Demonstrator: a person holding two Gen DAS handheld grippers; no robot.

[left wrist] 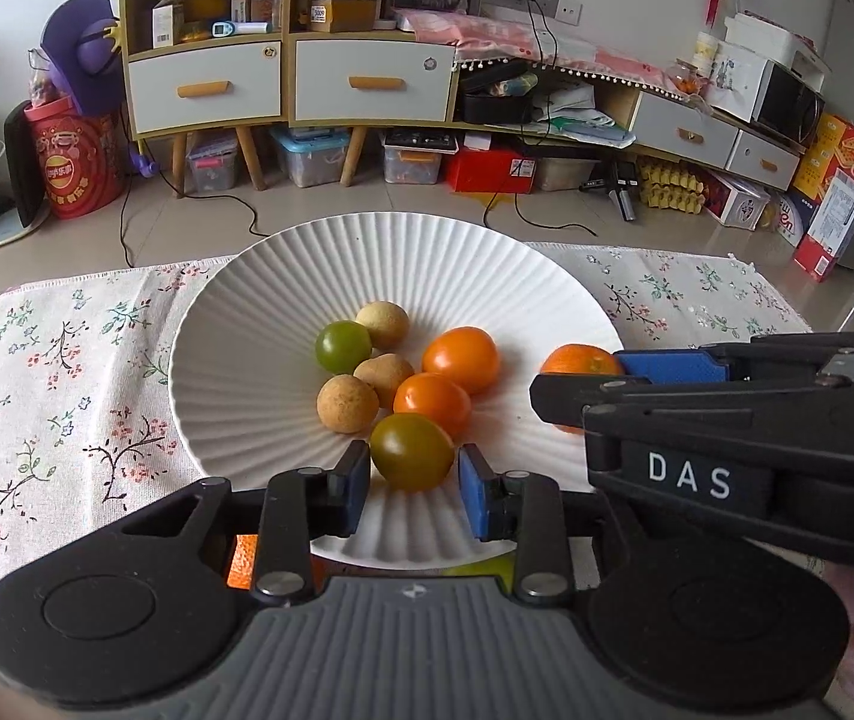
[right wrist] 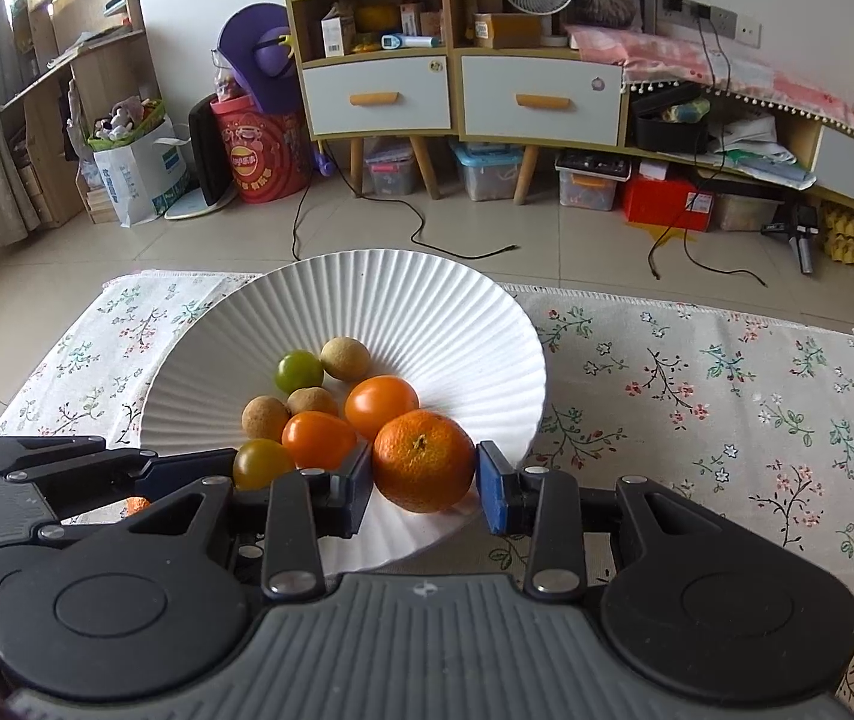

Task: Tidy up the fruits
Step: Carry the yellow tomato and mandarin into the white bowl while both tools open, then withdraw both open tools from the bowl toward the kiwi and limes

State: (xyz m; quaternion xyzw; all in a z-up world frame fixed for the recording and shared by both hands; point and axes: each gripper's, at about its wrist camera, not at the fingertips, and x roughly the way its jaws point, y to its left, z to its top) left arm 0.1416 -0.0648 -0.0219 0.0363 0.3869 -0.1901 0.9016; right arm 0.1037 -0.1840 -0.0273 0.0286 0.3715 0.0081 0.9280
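Note:
A white ribbed plate [left wrist: 403, 252] on the floral cloth holds two orange tomatoes [left wrist: 461, 358], a green tomato [left wrist: 343, 347] and three tan longans [left wrist: 347, 404]. An olive-green tomato [left wrist: 412, 451] rests on the plate's near side between the blue pads of my left gripper [left wrist: 412, 462]. The left pad is against it, and a thin gap shows at the right pad, so this gripper is open. My right gripper [right wrist: 424, 468] is shut on a mandarin [right wrist: 424, 459] over the plate's near right rim [right wrist: 427, 300]. In the left wrist view it comes in from the right.
An orange fruit [left wrist: 241, 564] and something yellow-green [left wrist: 481, 567] lie on the cloth [left wrist: 67, 360] under the left gripper, mostly hidden. The table's far edge is just behind the plate. Beyond it is tiled floor with cables, cabinets and boxes.

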